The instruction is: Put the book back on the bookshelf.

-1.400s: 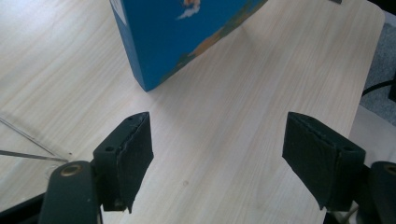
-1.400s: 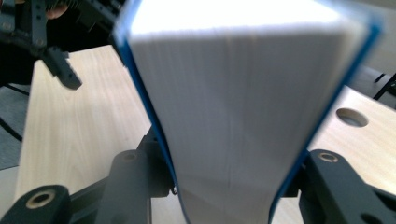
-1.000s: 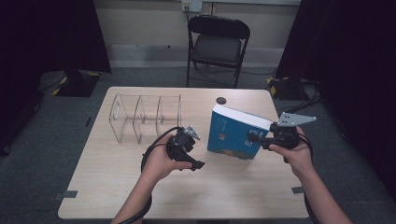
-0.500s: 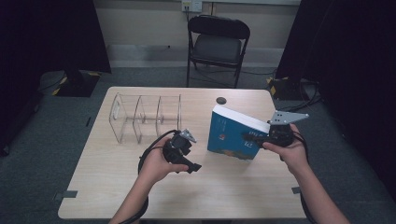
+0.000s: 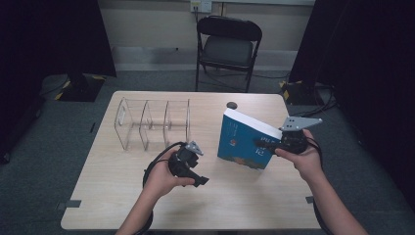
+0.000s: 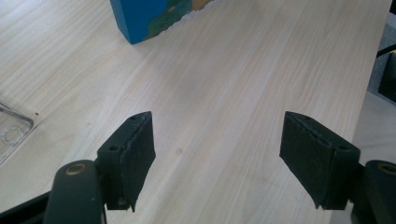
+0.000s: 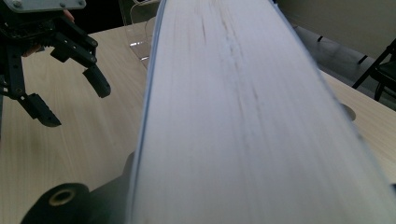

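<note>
Pale wooden worktop (image 5: 122, 196) carries everything. Right gripper (image 5: 274, 145) fingers clamp the tilted blue book (image 5: 244, 142), whose blurred page edges hide them up close. Left gripper (image 6: 217, 154) fingers gape wide, empty, near a clear divider rack (image 5: 154, 121).

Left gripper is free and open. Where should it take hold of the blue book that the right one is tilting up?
Probably the blue paperback book's upright left edge, approached from the divider side. The right gripper grips its right edge and the bottom edge rests on the wooden table, so that side stands bare. The open left gripper looks wide enough to straddle the thickness.
</note>
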{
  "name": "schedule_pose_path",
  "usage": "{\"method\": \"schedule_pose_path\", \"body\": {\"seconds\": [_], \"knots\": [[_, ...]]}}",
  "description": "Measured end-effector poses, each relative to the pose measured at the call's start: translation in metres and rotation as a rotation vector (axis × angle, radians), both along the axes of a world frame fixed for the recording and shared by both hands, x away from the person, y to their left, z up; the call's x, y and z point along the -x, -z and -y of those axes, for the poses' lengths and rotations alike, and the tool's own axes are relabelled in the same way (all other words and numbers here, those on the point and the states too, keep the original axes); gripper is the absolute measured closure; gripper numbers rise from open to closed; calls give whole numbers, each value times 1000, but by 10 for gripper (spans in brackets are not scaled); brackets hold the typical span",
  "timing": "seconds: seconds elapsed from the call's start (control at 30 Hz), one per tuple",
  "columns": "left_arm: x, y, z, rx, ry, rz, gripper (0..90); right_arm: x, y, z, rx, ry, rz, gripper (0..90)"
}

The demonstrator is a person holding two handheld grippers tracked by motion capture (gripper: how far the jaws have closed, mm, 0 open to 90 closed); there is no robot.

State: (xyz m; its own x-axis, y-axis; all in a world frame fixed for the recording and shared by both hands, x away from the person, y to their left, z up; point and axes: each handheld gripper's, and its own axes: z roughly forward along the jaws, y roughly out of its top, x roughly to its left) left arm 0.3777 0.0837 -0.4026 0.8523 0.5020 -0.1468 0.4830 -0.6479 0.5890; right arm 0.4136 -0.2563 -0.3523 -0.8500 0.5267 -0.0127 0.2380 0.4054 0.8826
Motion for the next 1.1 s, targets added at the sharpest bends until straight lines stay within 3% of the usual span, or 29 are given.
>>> {"method": "schedule_pose_path", "body": {"seconds": [0.47, 0.53, 0.7, 1.1], "knots": [[3, 10, -8, 4, -2, -18, 261, 8, -7, -7, 25, 49, -15, 616], [4, 11, -8, 20, -17, -20, 261, 8, -8, -6, 19, 53, -18, 617], [3, 15, -8, 12, -11, -27, 260, 10, -12, -1, -6, 86, -37, 619], [5, 26, -5, 16, -16, -33, 260, 21, -18, 2, -22, 73, -34, 618]]}}
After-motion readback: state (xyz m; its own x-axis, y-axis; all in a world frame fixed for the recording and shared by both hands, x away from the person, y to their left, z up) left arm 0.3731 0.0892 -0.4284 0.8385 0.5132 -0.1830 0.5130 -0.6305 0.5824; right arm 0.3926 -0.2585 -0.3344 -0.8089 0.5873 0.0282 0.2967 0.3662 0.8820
